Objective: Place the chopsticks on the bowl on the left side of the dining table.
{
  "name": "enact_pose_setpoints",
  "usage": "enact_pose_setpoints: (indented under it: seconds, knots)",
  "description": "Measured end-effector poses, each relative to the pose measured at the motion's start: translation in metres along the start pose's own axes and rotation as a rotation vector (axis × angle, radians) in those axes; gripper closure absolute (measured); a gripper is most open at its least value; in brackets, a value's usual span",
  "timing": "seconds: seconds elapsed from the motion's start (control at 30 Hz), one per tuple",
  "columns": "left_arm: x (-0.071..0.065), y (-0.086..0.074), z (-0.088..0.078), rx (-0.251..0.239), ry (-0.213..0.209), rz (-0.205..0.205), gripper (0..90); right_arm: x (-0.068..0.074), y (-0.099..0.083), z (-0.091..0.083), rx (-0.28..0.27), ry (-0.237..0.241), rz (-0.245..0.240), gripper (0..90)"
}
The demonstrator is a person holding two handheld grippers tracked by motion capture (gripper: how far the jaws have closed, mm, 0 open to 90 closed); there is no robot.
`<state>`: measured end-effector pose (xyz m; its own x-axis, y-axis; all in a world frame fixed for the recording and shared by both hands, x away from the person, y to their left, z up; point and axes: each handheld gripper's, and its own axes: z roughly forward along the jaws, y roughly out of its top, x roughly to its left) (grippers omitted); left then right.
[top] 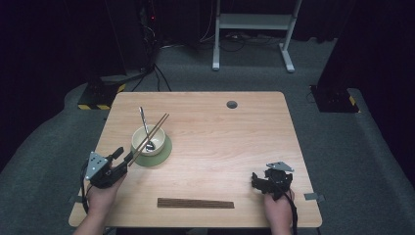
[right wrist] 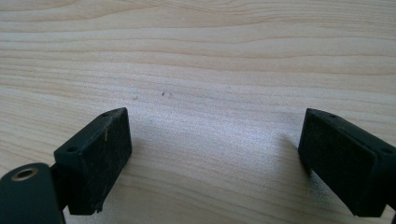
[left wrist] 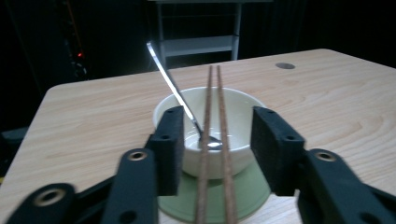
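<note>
Black left gripper [left wrist: 217, 154] jaws sit loose around the brown wooden chopsticks [left wrist: 214, 140], so back straight off toward 6 o'clock without bumping the white ceramic bowl [left wrist: 210, 135].

We find no readable text, label, brand, number or sign on anything here.
</note>
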<state>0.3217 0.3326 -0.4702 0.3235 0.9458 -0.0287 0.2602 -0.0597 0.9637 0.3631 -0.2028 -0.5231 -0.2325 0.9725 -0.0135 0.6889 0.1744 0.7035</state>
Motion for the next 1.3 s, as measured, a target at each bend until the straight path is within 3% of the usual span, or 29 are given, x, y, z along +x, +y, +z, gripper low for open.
enact_pose_setpoints:
  seconds: [0.1, 0.17, 0.3, 0.43, 0.63, 0.9, 1.3]
  knots:
    - [0.006, -0.004, -0.002, 0.011, 0.035, 0.007, 42.7, 0.000, 0.000, 0.000, 0.000, 0.000, 0.000, 9.3]
    - [0.008, -0.007, -0.001, 0.035, 0.021, -0.003, 38.6, 0.000, 0.000, 0.000, 0.000, 0.000, 0.000, 9.2]
    - [0.003, -0.011, 0.004, 0.097, -0.011, 0.018, 34.0, 0.000, 0.000, 0.000, 0.000, 0.000, 0.000, 9.3]
    - [-0.001, -0.015, 0.007, 0.129, -0.020, 0.036, 34.2, 0.000, 0.000, 0.000, 0.000, 0.000, 0.000, 9.2]
    - [-0.002, -0.021, 0.016, 0.171, -0.026, 0.067, 46.2, 0.000, 0.000, 0.000, 0.000, 0.000, 0.000, 9.3]
    - [-0.007, -0.019, 0.023, 0.141, -0.014, 0.079, 59.8, 0.000, 0.000, 0.000, 0.000, 0.000, 0.000, 9.2]
    - [-0.008, -0.019, 0.025, 0.154, -0.016, 0.089, 72.5, 0.000, 0.000, 0.000, 0.000, 0.000, 0.000, 9.2]
